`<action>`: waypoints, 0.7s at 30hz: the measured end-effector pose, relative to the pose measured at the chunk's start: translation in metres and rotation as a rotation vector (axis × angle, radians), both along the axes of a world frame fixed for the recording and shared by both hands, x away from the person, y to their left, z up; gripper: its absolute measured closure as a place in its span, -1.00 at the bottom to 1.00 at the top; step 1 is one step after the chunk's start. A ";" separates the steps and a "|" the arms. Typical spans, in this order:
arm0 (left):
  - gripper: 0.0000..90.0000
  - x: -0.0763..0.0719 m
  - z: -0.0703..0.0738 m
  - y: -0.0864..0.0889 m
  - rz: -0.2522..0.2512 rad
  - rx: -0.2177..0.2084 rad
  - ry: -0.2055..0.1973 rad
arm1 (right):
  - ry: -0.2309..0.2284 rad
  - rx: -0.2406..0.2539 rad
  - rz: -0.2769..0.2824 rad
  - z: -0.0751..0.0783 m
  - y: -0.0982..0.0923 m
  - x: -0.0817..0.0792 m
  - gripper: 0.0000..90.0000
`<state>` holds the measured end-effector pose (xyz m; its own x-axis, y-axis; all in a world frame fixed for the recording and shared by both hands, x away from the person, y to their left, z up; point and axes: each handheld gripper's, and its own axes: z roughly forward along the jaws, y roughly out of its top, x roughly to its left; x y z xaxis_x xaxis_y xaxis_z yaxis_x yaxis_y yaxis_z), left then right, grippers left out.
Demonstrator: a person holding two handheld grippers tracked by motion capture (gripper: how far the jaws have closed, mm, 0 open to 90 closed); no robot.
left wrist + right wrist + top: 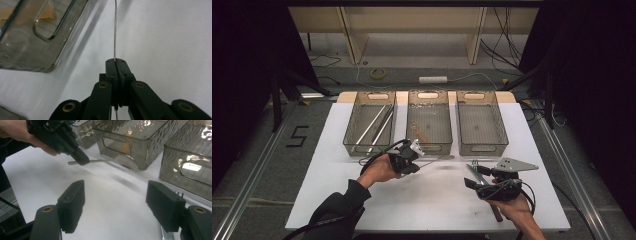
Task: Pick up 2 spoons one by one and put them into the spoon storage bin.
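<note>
Left gripper (116, 62) fingers clamp a thin utensil (115, 30) — right gripper (117, 207) fingers apart, held low.

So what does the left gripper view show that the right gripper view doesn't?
Left gripper view: the left claw from behind, shut on a thin metal utensil seen edge-on. Right gripper view: the right claw open over the white table, the person's hand, and the utensil's rounded end by a bin. Both share the utensil, the table and a clear smoky bin.
</note>
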<state>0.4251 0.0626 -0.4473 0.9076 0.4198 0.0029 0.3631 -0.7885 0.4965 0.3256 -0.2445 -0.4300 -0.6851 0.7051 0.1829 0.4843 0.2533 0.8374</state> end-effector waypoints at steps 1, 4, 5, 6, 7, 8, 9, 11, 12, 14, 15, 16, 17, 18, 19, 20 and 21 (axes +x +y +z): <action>0.98 0.000 0.002 0.001 0.000 -0.004 0.002 | -0.001 0.000 0.000 0.000 0.000 0.000 -0.28; 0.98 -0.001 0.005 0.004 0.006 -0.017 0.004 | -0.005 0.000 0.000 0.000 0.000 0.000 -0.28; 0.98 -0.001 0.006 0.005 0.013 -0.026 0.002 | -0.005 -0.001 0.000 0.000 0.000 0.000 -0.28; 0.98 -0.001 0.007 0.006 0.020 -0.034 0.008 | -0.005 0.000 -0.001 0.000 0.000 -0.001 -0.28; 0.98 0.000 0.008 0.007 0.027 -0.044 0.010 | -0.006 0.001 -0.003 0.001 0.000 -0.001 -0.28; 0.98 0.000 0.009 0.008 0.037 -0.057 0.011 | -0.005 0.002 -0.007 0.000 -0.001 0.000 -0.28; 0.98 0.000 0.011 0.010 0.040 -0.063 0.011 | -0.005 0.002 -0.007 0.000 -0.001 0.000 -0.28; 0.98 0.000 0.013 0.012 0.049 -0.072 0.009 | -0.004 0.003 -0.009 0.000 -0.001 0.000 -0.28; 0.98 0.000 0.015 0.012 0.058 -0.083 0.008 | -0.006 0.000 -0.009 0.000 -0.002 0.000 -0.28; 0.98 0.000 0.018 0.013 0.073 -0.097 0.008 | -0.005 0.001 -0.009 0.000 -0.002 0.000 -0.28; 0.98 -0.001 0.019 0.013 0.081 -0.107 0.004 | -0.005 0.002 -0.010 0.000 -0.002 0.000 -0.28; 0.98 0.000 0.021 0.014 0.089 -0.116 0.002 | -0.004 0.001 -0.010 0.000 -0.002 0.000 -0.28; 0.98 0.000 0.022 0.014 0.097 -0.125 -0.001 | -0.005 0.000 -0.010 -0.001 -0.002 0.000 -0.28; 0.98 0.000 0.024 0.015 0.099 -0.125 -0.002 | -0.004 0.000 -0.011 -0.001 -0.002 0.000 -0.28; 0.98 -0.001 0.026 0.015 0.105 -0.135 -0.005 | -0.004 0.001 -0.011 -0.001 -0.002 0.000 -0.28; 0.98 -0.001 0.027 0.015 0.113 -0.143 -0.009 | -0.004 0.001 -0.011 -0.001 -0.002 0.001 -0.28; 0.98 -0.001 0.029 0.015 0.120 -0.153 -0.009 | -0.004 0.001 -0.010 -0.001 -0.003 0.001 -0.28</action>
